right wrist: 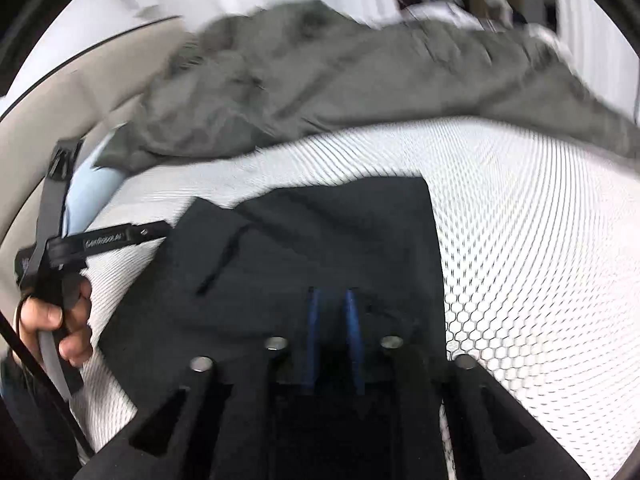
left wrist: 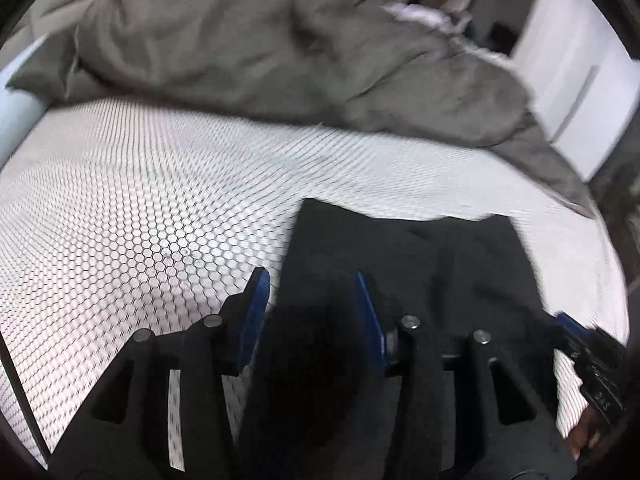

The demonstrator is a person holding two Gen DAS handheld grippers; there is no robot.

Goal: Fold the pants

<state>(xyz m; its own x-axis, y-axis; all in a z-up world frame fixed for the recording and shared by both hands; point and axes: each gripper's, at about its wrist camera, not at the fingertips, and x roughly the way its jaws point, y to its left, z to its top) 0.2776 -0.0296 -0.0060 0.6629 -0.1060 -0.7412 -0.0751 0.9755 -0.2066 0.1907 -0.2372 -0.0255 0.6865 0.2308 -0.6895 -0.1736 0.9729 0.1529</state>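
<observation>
Left gripper (left wrist: 312,292) parted, blue pads (left wrist: 254,312) astride the near left edge of dark pants (left wrist: 420,264), nothing pinched. Right gripper (right wrist: 332,312) slightly parted over the same cloth, pads apparently not pressing it. Pants folded flat on white honeycomb-patterned cover (left wrist: 140,184), near centre. Crumpled grey blanket (left wrist: 260,40) heaped beyond, at the far side. Hand (right wrist: 52,320) on the left gripper's handle, seen at left.

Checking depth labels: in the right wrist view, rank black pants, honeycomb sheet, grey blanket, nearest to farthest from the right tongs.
1. black pants: directly under the right tongs.
2. honeycomb sheet: around the pants, mostly to the right.
3. grey blanket: bunched across the far edge.
</observation>
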